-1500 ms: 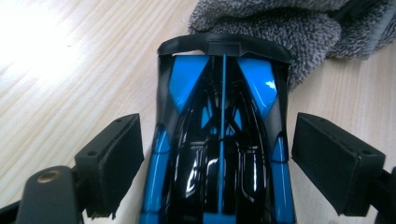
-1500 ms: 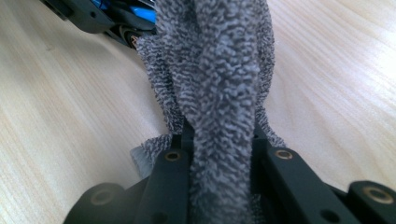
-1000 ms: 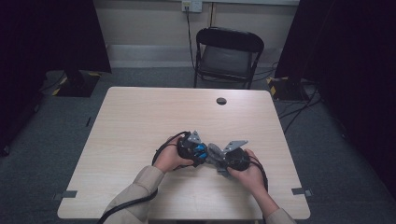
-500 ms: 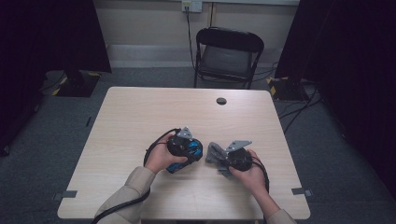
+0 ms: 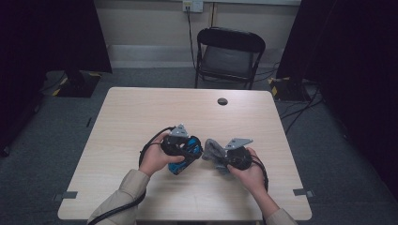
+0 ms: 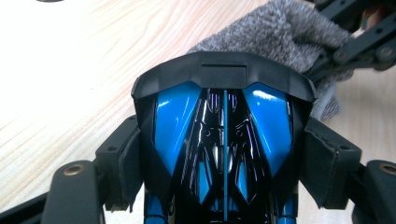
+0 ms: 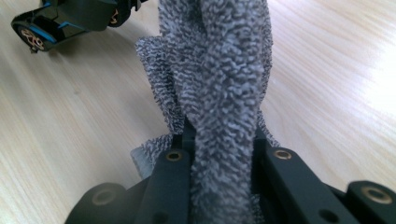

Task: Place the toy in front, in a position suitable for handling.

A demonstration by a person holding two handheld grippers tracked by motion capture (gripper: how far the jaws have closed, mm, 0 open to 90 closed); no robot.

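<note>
A light wood table (image 5: 141,112) sits in a dark room. The left tongs (image 5: 184,151) pinch a blue toy car (image 6: 224,140) and have pulled away toward 9 o'clock from the cloth (image 7: 224,70). The right tongs (image 5: 217,157) squeeze that cloth. The wipe looks paused.

A glossy blue-and-black toy car (image 6: 224,140), seemingly a model racer, sits low and centre in the left gripper view. A grey terry cloth (image 7: 219,84), bunched upright, fills the middle of the right gripper view.
</note>
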